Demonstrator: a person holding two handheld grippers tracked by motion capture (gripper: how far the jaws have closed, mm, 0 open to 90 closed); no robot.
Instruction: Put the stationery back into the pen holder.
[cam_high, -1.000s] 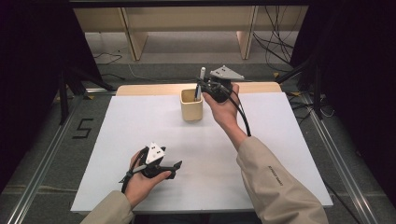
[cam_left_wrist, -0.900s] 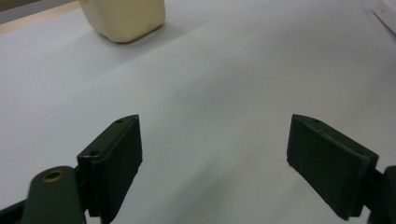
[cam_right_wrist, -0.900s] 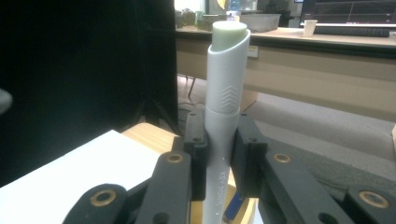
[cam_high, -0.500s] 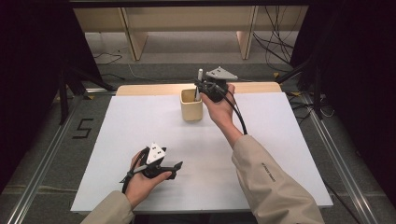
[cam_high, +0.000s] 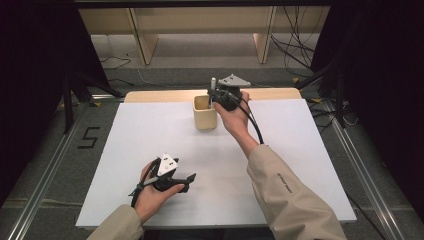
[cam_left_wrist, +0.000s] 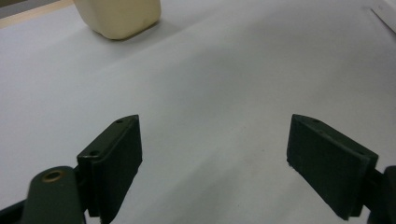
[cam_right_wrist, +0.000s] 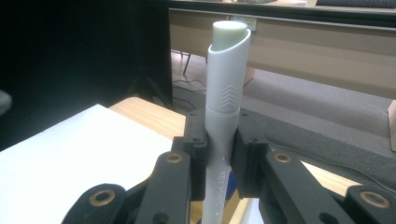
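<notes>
A cream cup (cam_high: 204, 113) stands on the white table top (cam_high: 150, 130) near its far edge; it also sits at the upper left (cam_left_wrist: 119, 16) in the left gripper view. My right gripper (cam_high: 216, 94) is held right above the cup, shut on a white marker pen (cam_right_wrist: 225, 88) that stands upright between its jaws. In the high view the pen's cap (cam_high: 213, 82) pokes up above the cup's rim. My left gripper (cam_high: 188, 180) rests low on the near left of the table, open, with nothing between its pads (cam_left_wrist: 113, 154).
A wooden strip (cam_high: 165, 95) runs along the table's far edge. Beyond it stand pale wooden furniture legs (cam_high: 142, 37) and loose cables (cam_high: 300, 45) on the floor. Metal rails (cam_high: 40, 175) flank the table on both sides.
My right gripper with the pen has shifted slightly left and settled over the cup. The left gripper has stayed where it was.
</notes>
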